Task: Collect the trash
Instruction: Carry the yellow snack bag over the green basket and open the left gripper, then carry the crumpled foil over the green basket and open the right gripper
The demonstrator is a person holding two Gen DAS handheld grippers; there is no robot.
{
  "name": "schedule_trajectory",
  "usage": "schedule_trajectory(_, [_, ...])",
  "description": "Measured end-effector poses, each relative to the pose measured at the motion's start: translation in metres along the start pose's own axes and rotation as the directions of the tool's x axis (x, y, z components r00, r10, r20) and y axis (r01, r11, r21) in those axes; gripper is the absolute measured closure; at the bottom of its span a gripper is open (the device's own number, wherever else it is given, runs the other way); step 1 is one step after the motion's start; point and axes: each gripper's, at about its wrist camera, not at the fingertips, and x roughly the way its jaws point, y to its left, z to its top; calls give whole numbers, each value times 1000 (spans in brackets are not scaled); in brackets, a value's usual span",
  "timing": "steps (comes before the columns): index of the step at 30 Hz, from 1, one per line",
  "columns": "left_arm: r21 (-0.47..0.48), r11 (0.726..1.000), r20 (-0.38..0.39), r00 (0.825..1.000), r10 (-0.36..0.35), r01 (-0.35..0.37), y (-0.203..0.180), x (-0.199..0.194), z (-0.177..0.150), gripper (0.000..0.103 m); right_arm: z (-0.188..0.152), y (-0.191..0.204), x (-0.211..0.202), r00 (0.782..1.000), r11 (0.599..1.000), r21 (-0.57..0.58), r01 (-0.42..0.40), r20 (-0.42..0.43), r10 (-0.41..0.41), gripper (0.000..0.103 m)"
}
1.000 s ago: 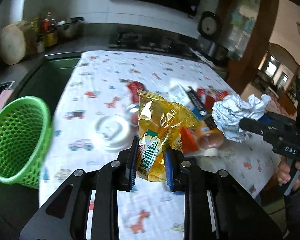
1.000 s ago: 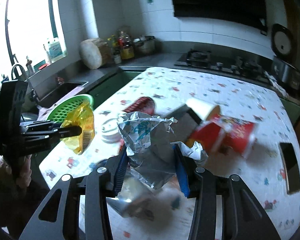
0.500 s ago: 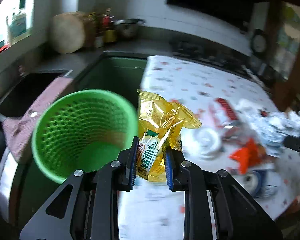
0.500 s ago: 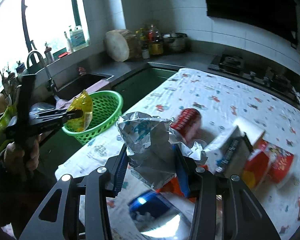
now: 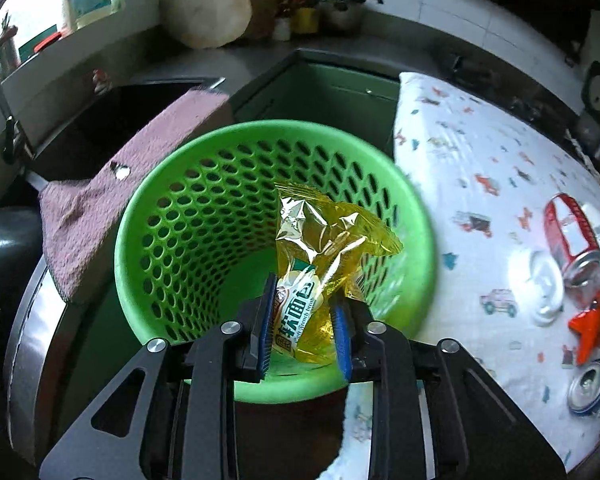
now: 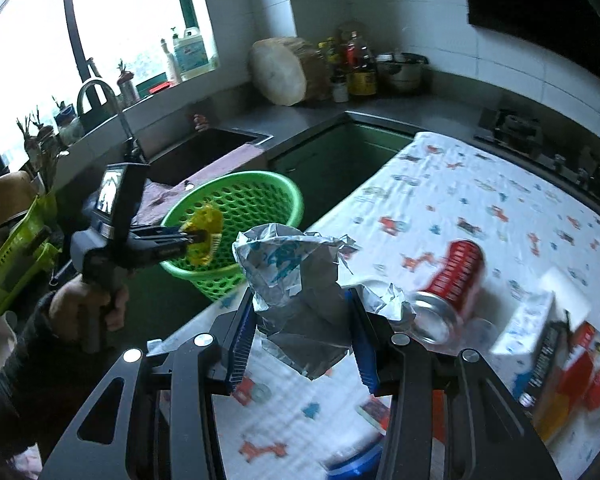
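My left gripper [image 5: 302,328] hangs over the mouth of a green perforated basket [image 5: 204,152] with a yellow snack wrapper [image 5: 324,248] between its blue pads. Its jaws are opening, and the pads still touch the wrapper. In the right wrist view the same left gripper [image 6: 200,236] holds the yellow wrapper [image 6: 206,236] above the basket [image 6: 240,196], beside the table's near left edge. My right gripper [image 6: 304,328] is shut on a crumpled silver foil wrapper [image 6: 292,272] above the table.
The table's printed cloth [image 6: 480,200] bears a red can [image 6: 456,276], a white carton [image 6: 528,320], red packets [image 6: 592,368], a white lid [image 5: 540,284] and a blue can [image 5: 588,384]. A sink [image 6: 204,152] with a brown towel [image 5: 140,168] lies behind the basket. A hand [image 6: 88,304] holds the left gripper.
The left gripper swung left from over the table to above the basket's mouth, carrying the yellow wrapper. The right gripper moved left over the table with the foil wrapper still clamped.
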Motion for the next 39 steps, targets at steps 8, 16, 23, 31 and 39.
schedule_trajectory(8, [-39, 999, -11, 1000, 15, -15, 20, 6, -4, 51, 24, 28, 40, 999, 999, -44, -21, -47, 19, 60])
schedule_trajectory(16, [-67, 998, 17, 1000, -14, 15, 36, -3, -9, 38, 38, 37, 77, 996, 998, -29, -48, -77, 45, 60])
schedule_trajectory(23, [-101, 994, 39, 999, -35, 39, 48, -19, -18, 36, 52, 47, 107, 993, 997, -2, -75, -87, 74, 60])
schedule_trajectory(31, [-135, 990, 74, 997, -37, 47, 61, -39, -30, 33, 58, 64, 149, 991, 996, -8, -84, -110, 82, 60])
schedule_trajectory(39, [-153, 988, 64, 998, -23, 32, 72, -39, -42, 31, 60, 72, 176, 988, 995, 19, -96, -120, 97, 60])
